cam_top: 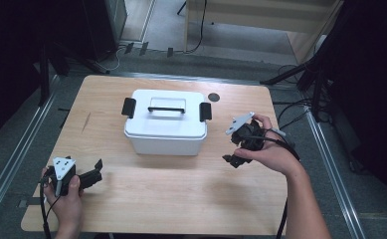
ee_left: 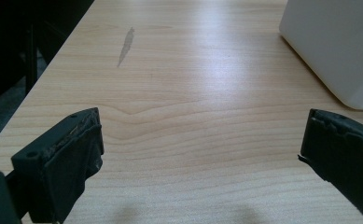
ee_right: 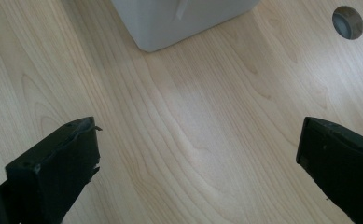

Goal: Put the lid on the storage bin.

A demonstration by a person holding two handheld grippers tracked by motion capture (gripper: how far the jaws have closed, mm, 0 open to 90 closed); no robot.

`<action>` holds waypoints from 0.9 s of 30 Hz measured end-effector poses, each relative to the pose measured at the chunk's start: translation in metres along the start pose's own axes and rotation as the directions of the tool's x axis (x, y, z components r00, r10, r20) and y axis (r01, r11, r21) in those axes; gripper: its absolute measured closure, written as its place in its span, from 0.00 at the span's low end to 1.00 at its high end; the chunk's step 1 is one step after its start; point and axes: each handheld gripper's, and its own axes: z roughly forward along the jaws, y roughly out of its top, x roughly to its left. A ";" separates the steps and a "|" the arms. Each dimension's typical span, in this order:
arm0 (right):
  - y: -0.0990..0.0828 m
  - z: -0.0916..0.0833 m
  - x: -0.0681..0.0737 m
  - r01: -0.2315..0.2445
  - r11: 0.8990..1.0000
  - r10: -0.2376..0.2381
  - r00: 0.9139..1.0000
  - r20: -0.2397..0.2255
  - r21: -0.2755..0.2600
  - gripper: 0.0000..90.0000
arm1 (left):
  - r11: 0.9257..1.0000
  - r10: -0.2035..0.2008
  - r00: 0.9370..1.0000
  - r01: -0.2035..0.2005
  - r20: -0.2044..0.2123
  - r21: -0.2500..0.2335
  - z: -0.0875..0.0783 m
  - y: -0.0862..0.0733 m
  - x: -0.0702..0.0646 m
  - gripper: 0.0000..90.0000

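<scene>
One white lidded storage box [cam_top: 165, 127] sits mid-counter [cam_top: 181, 194], lid on, with two black side latches [cam_top: 129, 107] and one black top handle [cam_top: 166, 109]. It looks like rigid, smooth plastic, probably light (contents unknown), so the walls would be slippery; the latches or the handle seem the better places to take hold. Two grippers flank it: the left hand-held gripper [cam_top: 95, 172] rests near the front left edge, jaws spread wide and empty; the right hand-held gripper [cam_top: 233, 157] hovers just right of the box, jaws equally apart, holding nothing
</scene>
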 end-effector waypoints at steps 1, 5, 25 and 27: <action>-0.003 0.001 0.001 -0.007 1.000 0.007 1.000 0.003 -0.006 0.00 | 1.000 0.000 1.000 0.000 -0.001 -0.001 0.000 0.000 0.000 0.00; -0.017 0.004 0.004 -0.039 0.999 0.040 0.999 0.023 -0.027 0.00 | 1.000 0.002 1.000 -0.002 -0.002 -0.001 0.000 0.000 0.000 0.00; -0.081 0.014 0.013 -0.183 0.972 0.197 0.977 0.083 -0.150 0.00 | 1.000 0.012 1.000 -0.012 -0.004 0.001 0.000 0.000 -0.001 0.00; -0.091 0.017 0.016 -0.208 0.964 0.224 0.971 0.084 -0.165 0.00 | 1.000 0.013 1.000 -0.013 -0.004 0.001 0.000 0.000 -0.001 0.00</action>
